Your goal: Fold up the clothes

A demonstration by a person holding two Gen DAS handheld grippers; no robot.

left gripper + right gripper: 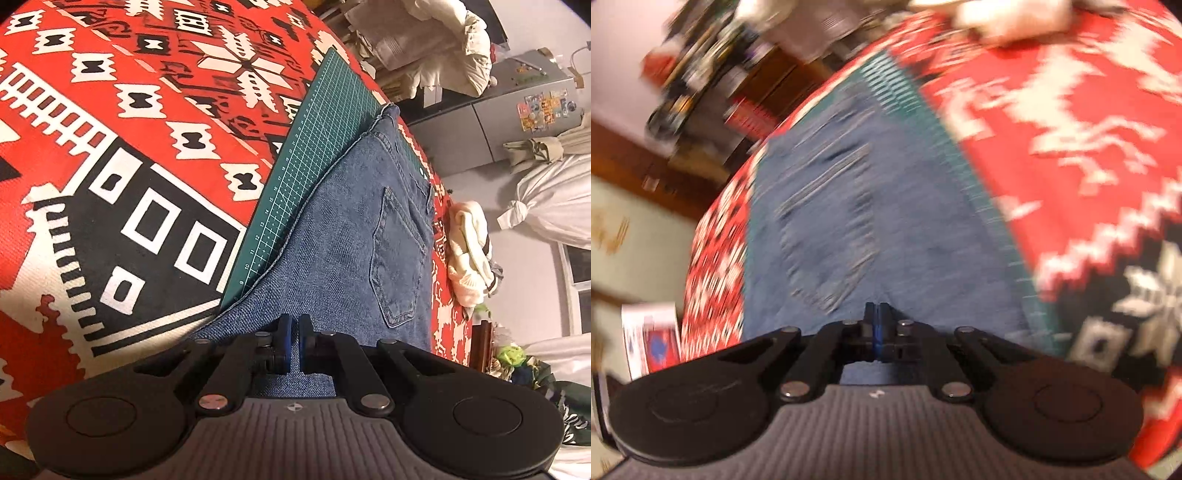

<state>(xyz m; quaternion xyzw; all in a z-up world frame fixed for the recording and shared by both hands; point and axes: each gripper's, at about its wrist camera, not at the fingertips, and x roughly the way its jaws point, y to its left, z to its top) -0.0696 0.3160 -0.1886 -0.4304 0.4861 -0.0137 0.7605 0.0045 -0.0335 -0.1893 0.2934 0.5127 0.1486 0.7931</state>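
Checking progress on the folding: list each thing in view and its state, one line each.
jeans: lying flat on the mat, back pocket up, partly folded.
cutting mat: flat on the blanket, mostly covered by the jeans.
patterned blanket: spread out under the mat.
left gripper: fingers nearly closed, narrow gap, over the denim edge.
right gripper: fingers together over the denim; view blurred.
cream garment: crumpled beside the jeans, unfolded.
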